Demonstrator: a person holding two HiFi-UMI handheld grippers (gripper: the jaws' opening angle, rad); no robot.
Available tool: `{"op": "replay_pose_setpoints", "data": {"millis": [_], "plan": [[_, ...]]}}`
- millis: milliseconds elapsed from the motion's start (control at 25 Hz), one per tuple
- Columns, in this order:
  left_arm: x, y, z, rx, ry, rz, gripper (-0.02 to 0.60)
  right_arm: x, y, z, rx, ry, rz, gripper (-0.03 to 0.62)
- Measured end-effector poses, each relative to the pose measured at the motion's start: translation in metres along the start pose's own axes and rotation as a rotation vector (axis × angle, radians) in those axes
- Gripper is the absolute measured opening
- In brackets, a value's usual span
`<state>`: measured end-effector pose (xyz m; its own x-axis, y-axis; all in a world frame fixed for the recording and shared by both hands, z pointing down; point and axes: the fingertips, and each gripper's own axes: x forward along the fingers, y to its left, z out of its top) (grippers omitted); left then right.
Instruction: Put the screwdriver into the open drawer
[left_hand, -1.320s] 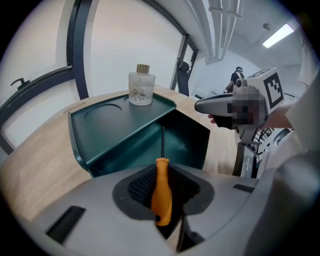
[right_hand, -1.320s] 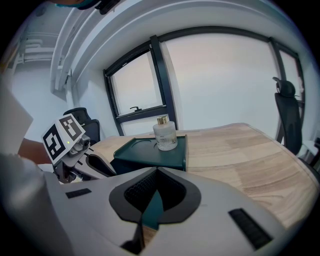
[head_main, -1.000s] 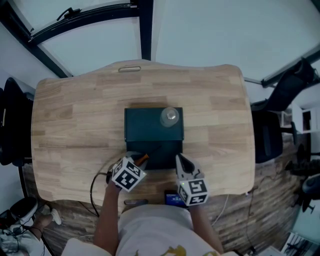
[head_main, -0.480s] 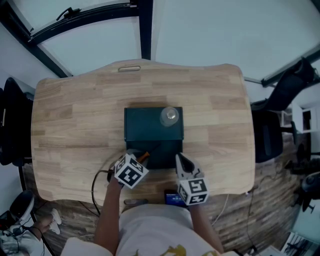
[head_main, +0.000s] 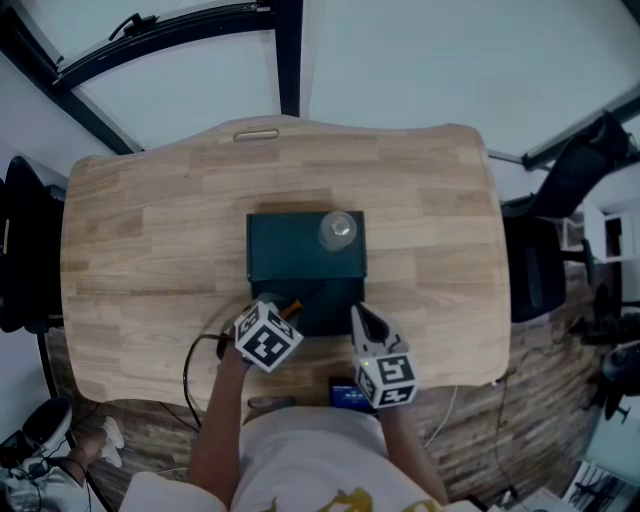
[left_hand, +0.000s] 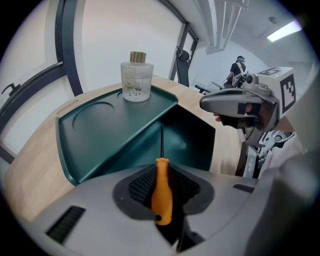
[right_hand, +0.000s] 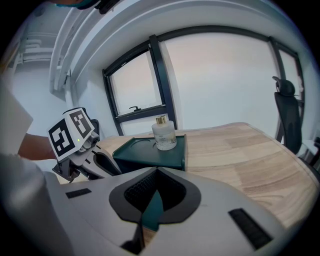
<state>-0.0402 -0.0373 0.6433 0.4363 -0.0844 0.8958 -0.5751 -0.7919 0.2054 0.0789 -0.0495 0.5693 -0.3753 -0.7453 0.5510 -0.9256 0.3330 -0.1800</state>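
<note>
Head view gives me the wooden bench (head_main: 140, 250) from above, with a dark green cabinet (head_main: 290, 250) at its centre and a glass bottle (head_main: 338, 230) standing on the cabinet's upper right corner. The drawer (head_main: 335, 305) is pulled out toward the lower edge of the frame.

My left hand-held gripper (head_main: 281, 311) sits at the drawer's lower left corner. Its jaws are clamped on the orange handle of the screwdriver (head_main: 291, 307). In the left gripper view the handle (left_hand: 161, 195) stands gripped between the pads. The thin dark shaft points forward and up over the drawer's dark inside (left_hand: 192, 142), so the tool is above the opening and not lying in it.

My right hand-held gripper (head_main: 360, 322) is at the drawer's lower right corner. In the right gripper view its jaws are drawn narrow, with a dark green sliver of the drawer's edge (right_hand: 151, 212) pinched between them. The cabinet and bottle stand just beyond.

A black cable (head_main: 188, 365) loops on the bench at the lower left of the head view, beside my left arm.
</note>
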Motion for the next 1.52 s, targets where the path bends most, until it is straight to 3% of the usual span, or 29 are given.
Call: {"op": "replay_pose_setpoints", "data": {"millis": [1520], "plan": [[0.015,0.002,-0.007,0.001,0.249,-0.006,0.074,0.001,-0.003,-0.005,0.013,0.013,-0.006,-0.003]]}}
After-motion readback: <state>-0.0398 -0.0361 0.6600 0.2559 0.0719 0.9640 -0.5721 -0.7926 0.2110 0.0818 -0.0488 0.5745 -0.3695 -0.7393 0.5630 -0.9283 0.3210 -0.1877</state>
